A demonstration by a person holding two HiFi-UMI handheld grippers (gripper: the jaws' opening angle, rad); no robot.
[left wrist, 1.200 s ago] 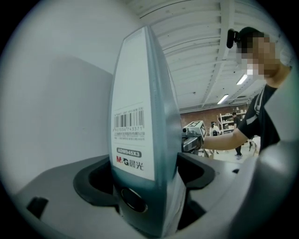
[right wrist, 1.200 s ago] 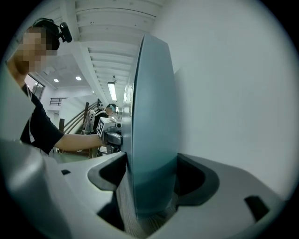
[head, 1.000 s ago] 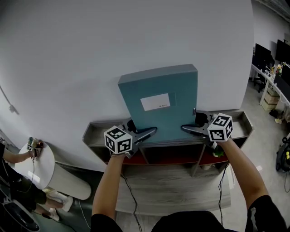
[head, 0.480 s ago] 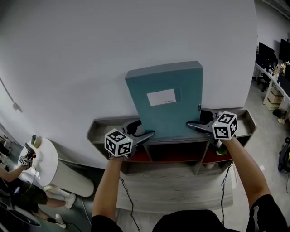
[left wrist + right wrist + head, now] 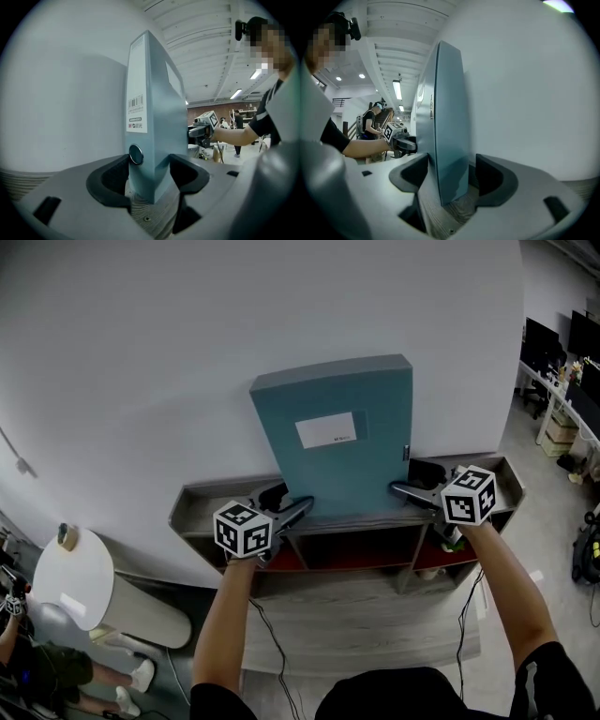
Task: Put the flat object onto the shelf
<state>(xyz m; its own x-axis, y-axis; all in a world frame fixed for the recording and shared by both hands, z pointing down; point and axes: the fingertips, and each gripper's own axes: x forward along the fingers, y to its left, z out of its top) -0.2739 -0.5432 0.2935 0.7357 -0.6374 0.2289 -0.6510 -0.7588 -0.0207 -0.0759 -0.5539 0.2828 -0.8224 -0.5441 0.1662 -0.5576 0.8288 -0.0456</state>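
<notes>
A teal file box with a white label stands upright on the top board of a grey shelf, its back to the white wall. My left gripper straddles its lower left corner. In the left gripper view the jaws are closing and both pads touch the box, so the left gripper is shut on it. My right gripper straddles the lower right corner. In the right gripper view the box stands between the right gripper's jaws, with a gap at the wall-side pad.
The shelf has raised ends and open compartments below with a red lining. A round white table stands at the lower left, and a person sits beside it. Office desks with monitors fill the far right. The floor is grey planks.
The left gripper's jaws have narrowed onto the box's lower left corner. The box still stands upright on the shelf top. The person at the lower left has moved down and away from the round table.
</notes>
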